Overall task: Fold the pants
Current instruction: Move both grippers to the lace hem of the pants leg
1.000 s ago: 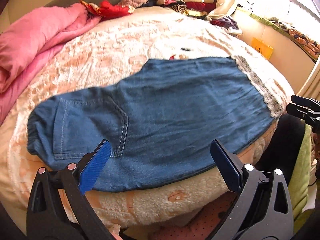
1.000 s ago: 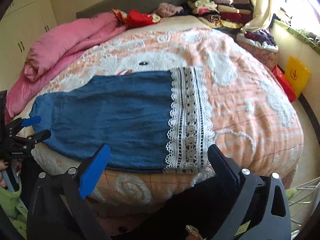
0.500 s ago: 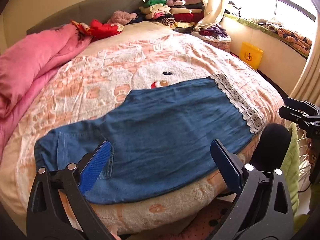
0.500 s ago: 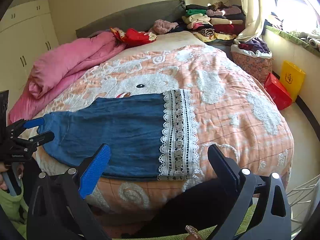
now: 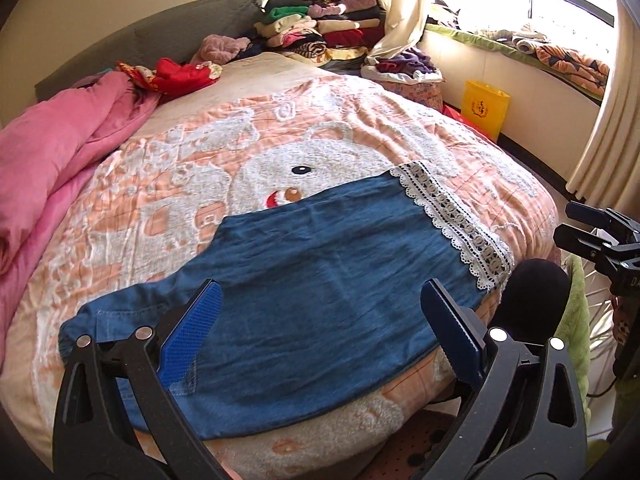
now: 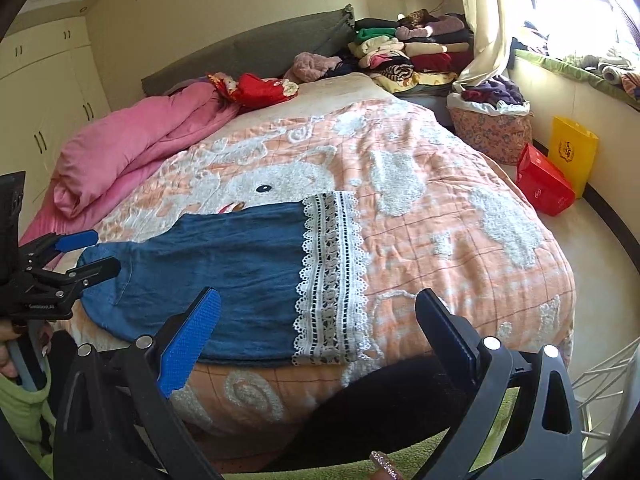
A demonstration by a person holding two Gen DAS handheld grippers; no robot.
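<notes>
Both grippers have pulled back and up from the blue denim pants with white lace hem (image 5: 320, 280) within the last second; pants lie flat, folded lengthwise, untouched, along the near edge of the peach quilted bedspread (image 5: 340, 128); next fold looks pending. Left gripper (image 5: 320, 332) spread wide, empty; right gripper (image 6: 316, 336) likewise. Pink duvet (image 6: 132, 148) bunched left; stacked clothes (image 6: 408, 52) by headboard; yellow bag (image 6: 572, 152) on floor.

Blue denim pants (image 5: 320, 280) with white lace hem (image 6: 332, 276) on peach-and-white bear-patterned blanket (image 6: 460, 240); pink quilt (image 5: 52, 152).
</notes>
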